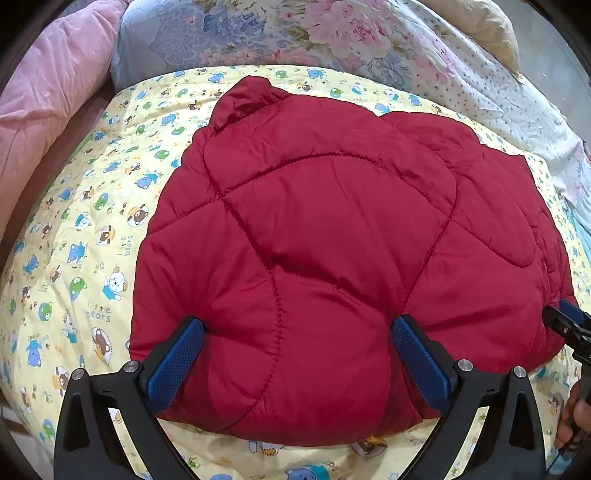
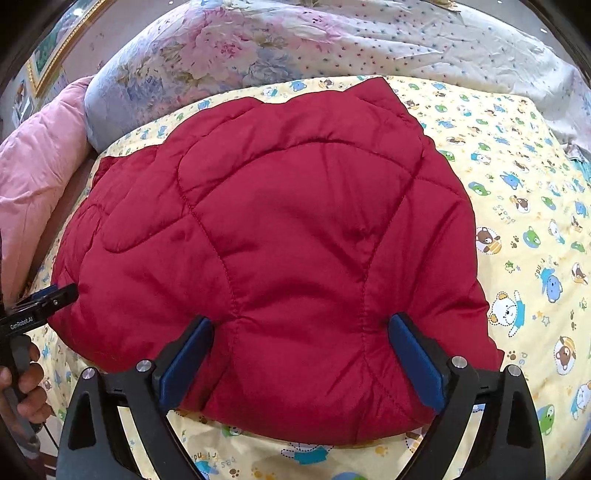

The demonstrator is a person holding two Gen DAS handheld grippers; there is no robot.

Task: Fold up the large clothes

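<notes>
A red quilted padded jacket [image 1: 332,240] lies folded in a thick bundle on a yellow bear-print sheet [image 1: 74,258]; it also shows in the right wrist view [image 2: 280,236]. My left gripper [image 1: 297,325] is open, its blue pads [image 1: 177,362] pressed against the near edge of the bundle on either side. My right gripper [image 2: 301,321] is open the same way, with its blue pads [image 2: 417,358] straddling the near edge of the jacket. The right gripper's tip shows at the left view's right edge [image 1: 565,321], and the left gripper's tip at the right view's left edge [image 2: 44,299].
A pink pillow [image 1: 48,110] lies at the far left, also in the right wrist view [image 2: 33,177]. A floral duvet [image 1: 295,33] is bunched along the back of the bed [image 2: 295,40]. A framed picture [image 2: 55,40] hangs on the wall.
</notes>
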